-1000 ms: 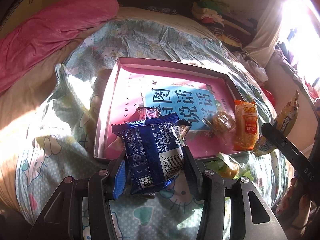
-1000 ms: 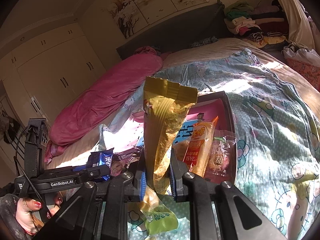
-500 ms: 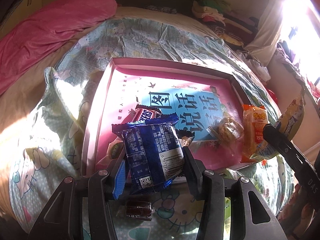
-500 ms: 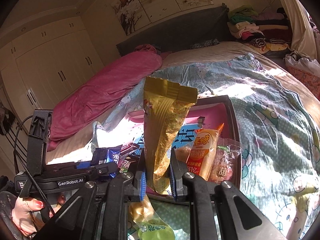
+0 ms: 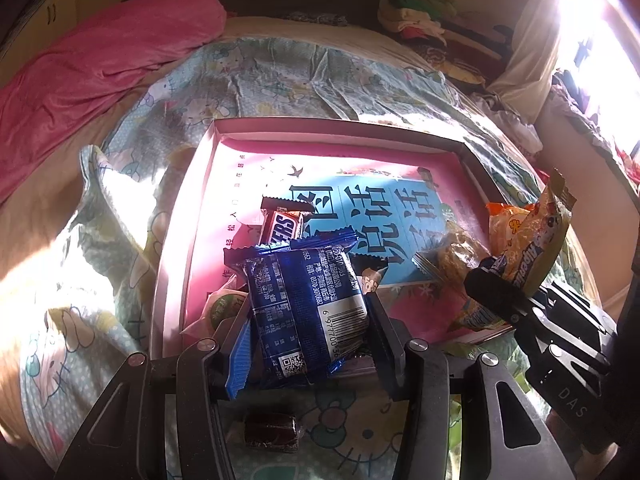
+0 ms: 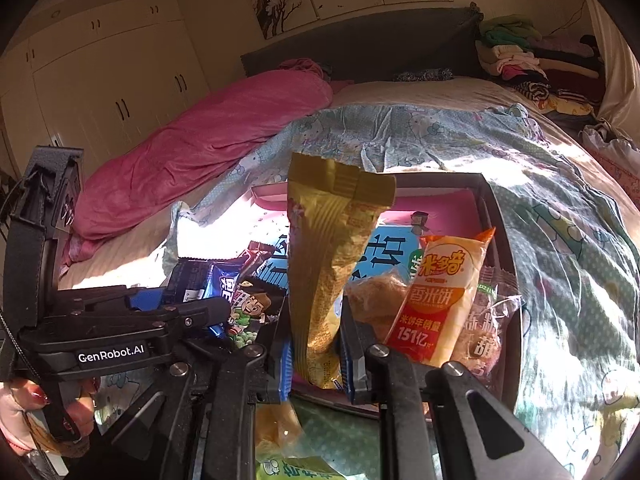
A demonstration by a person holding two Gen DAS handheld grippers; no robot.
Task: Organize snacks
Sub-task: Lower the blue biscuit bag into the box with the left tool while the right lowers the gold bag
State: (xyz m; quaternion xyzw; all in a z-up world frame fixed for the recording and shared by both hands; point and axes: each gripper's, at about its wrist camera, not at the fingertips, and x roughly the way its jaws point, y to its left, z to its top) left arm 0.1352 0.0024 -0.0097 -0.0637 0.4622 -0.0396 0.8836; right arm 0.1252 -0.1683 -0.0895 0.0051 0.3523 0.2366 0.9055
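Sunlight whitens the pink tray (image 5: 192, 216); left gripper (image 5: 308, 320) clamps a blue packet (image 5: 304, 300), right gripper (image 6: 316, 352) a yellow bag (image 6: 324, 264) hiding snacks behind.

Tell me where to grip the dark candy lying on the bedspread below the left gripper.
Pinch the dark candy across its short middle, coming straight down: it lies flat on the bedspread, long side crosswise, and the twisted ends look too thin to hold. The left gripper is full.

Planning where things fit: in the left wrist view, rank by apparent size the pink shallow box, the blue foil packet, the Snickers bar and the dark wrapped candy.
1. Pink shallow box
2. Blue foil packet, enlarged by nearness in the left gripper
3. Snickers bar
4. Dark wrapped candy, though the bar is partly hidden, so unsure.
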